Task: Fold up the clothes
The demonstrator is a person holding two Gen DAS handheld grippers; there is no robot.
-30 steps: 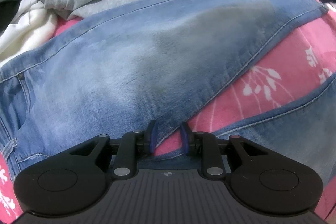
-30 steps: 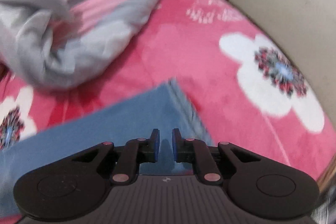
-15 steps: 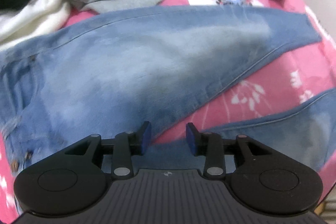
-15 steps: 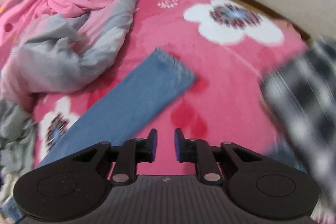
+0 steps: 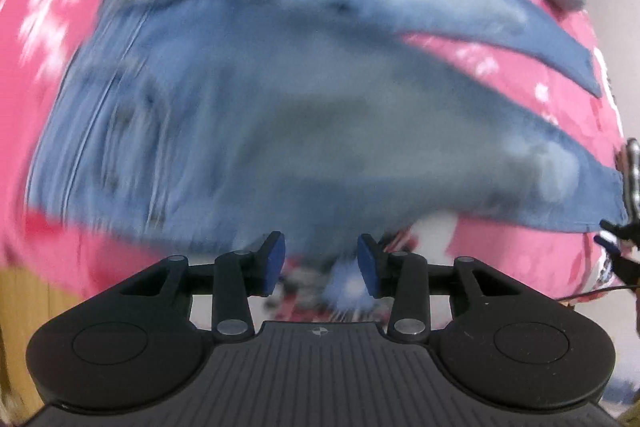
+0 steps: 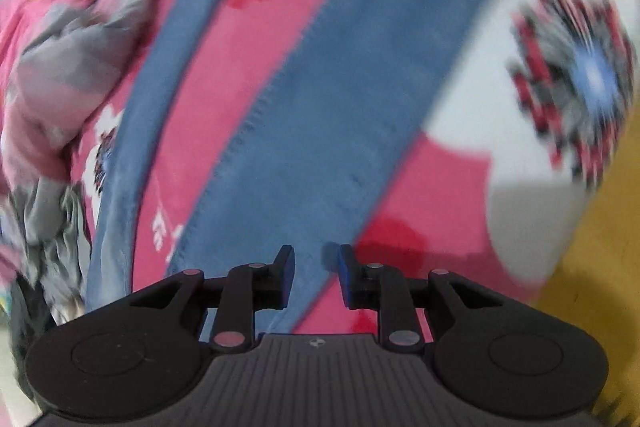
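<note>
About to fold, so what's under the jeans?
The jeans lie on a pink floral blanket, which shows between the legs and around them. Anything beneath the denim itself is covered.

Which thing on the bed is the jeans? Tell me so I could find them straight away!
Look at the big pink blanket with white flowers that covers the bed. Spread flat across its middle are the jeans, with two long legs that reach apart. They are the only blue denim there; the crumpled clothes pile beside them is pink and grey.
</note>
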